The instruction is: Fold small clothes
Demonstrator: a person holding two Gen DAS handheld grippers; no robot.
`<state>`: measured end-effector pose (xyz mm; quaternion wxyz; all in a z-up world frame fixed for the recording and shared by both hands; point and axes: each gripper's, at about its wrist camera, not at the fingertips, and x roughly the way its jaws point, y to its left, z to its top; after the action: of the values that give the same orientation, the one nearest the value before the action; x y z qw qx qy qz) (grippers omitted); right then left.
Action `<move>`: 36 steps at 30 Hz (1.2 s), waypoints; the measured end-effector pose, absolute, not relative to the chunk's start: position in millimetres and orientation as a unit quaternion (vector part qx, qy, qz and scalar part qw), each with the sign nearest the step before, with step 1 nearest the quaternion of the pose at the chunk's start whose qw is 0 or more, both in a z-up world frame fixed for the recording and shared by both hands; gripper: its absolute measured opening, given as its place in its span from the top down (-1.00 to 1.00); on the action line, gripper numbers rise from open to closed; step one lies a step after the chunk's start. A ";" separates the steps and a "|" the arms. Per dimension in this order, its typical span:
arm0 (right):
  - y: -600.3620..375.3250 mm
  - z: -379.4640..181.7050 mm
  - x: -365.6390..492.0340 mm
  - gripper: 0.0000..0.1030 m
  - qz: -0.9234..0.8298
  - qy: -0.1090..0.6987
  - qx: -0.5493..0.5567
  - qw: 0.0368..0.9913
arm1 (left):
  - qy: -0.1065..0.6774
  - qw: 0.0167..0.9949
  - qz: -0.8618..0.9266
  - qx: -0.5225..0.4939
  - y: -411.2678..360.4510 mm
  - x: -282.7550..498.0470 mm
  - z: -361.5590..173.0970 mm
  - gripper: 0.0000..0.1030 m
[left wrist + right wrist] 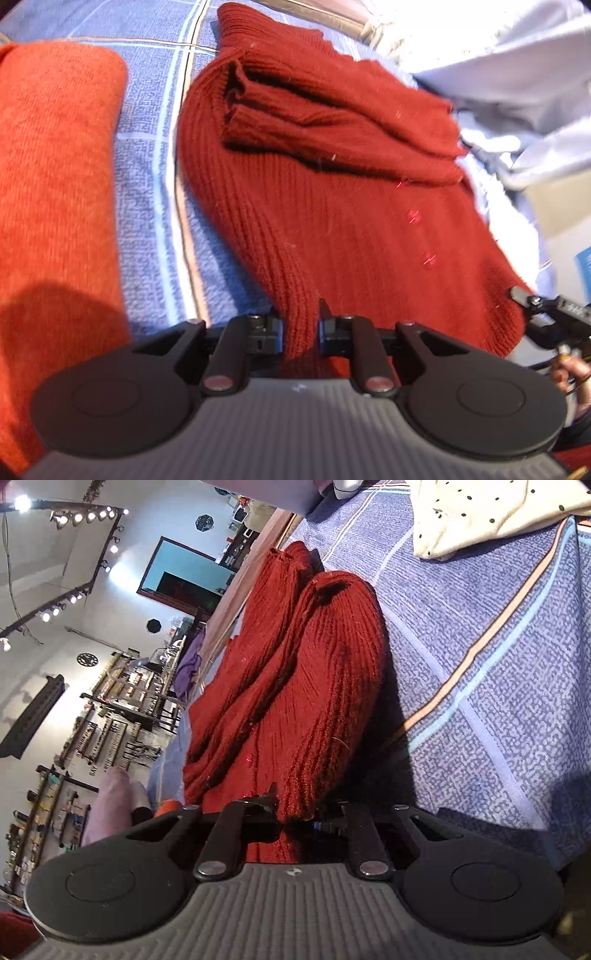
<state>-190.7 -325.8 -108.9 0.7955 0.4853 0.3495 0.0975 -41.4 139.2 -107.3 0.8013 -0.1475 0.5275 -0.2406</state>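
A dark red ribbed knit sweater point(332, 206) lies partly folded on a blue checked cloth point(155, 122), its sleeves laid across the body. My left gripper point(301, 332) is shut on the sweater's near edge. My right gripper point(295, 812) is shut on another edge of the same sweater point(295, 686), which hangs bunched and lifted above the blue cloth point(498, 664). The right gripper also shows at the right edge of the left wrist view point(543, 310).
An orange-red folded knit point(51, 177) lies left of the sweater. A pale lilac garment point(517, 92) lies at the back right. A white dotted cloth point(480, 513) lies at the top right. Shelves and wall racks point(92, 731) stand beyond the table.
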 end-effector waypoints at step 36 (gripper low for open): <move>-365.2 -52.2 160.5 0.88 0.109 0.288 0.440 0.843 | 0.494 0.832 -0.148 -0.203 103.8 296.1 -64.7 0.72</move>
<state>160.5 -365.2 -52.2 0.8435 0.4399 0.2882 0.1095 296.1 103.8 -64.7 0.8324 -0.2034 0.4938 -0.1480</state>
